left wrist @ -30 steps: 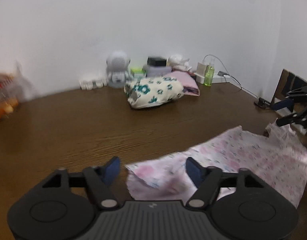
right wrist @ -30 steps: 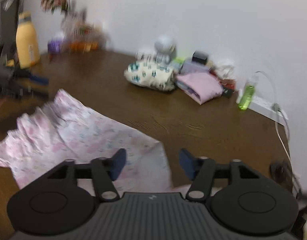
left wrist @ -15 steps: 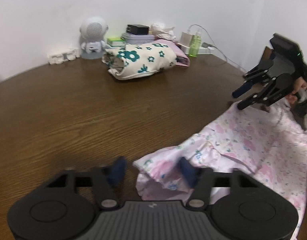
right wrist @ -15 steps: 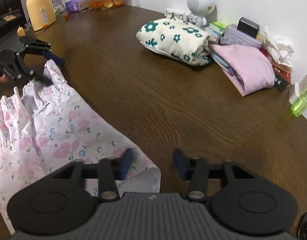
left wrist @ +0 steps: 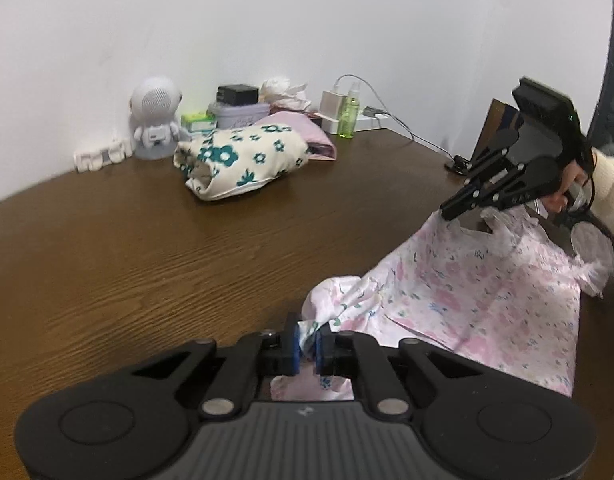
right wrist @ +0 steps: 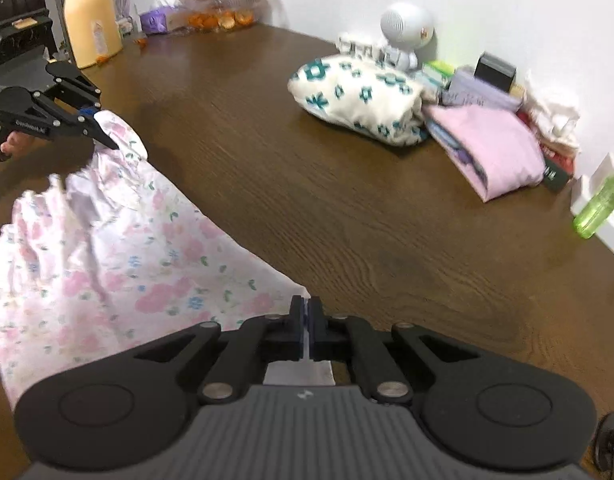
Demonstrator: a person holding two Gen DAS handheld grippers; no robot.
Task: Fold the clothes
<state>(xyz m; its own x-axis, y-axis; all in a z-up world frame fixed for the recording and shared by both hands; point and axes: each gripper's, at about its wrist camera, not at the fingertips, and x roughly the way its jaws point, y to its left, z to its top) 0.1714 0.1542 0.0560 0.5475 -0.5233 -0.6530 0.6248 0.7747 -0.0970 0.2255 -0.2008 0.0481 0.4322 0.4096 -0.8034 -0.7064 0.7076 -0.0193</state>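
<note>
A pink floral garment (left wrist: 487, 288) (right wrist: 107, 264) lies spread on the brown table (left wrist: 127, 240) (right wrist: 347, 220). My left gripper (left wrist: 306, 330) is closing its jaws on one bunched corner of it, and the blue pads pinch the cloth. In the right wrist view the same left gripper (right wrist: 107, 142) grips the ruffled edge at the far left. My right gripper (right wrist: 307, 308) is closing its jaws on the opposite corner, with a thin fold of fabric between the pads. The left wrist view shows that right gripper (left wrist: 447, 214) at the garment's far edge, held by a hand (left wrist: 567, 188).
A folded cream bundle with teal flowers (left wrist: 243, 164) (right wrist: 359, 96) and a folded pink garment (right wrist: 491, 148) sit near the wall. Beside them are a white robot-shaped speaker (left wrist: 155, 120), boxes, a green bottle (left wrist: 349, 114) and a charger cable (left wrist: 419, 136). A yellow jug (right wrist: 91, 28) stands far left.
Both grippers went from wide open to shut, each clamping a corner of the floral garment. The left corner has bunched up between the pads, and the right gripper moved in over the hem.
</note>
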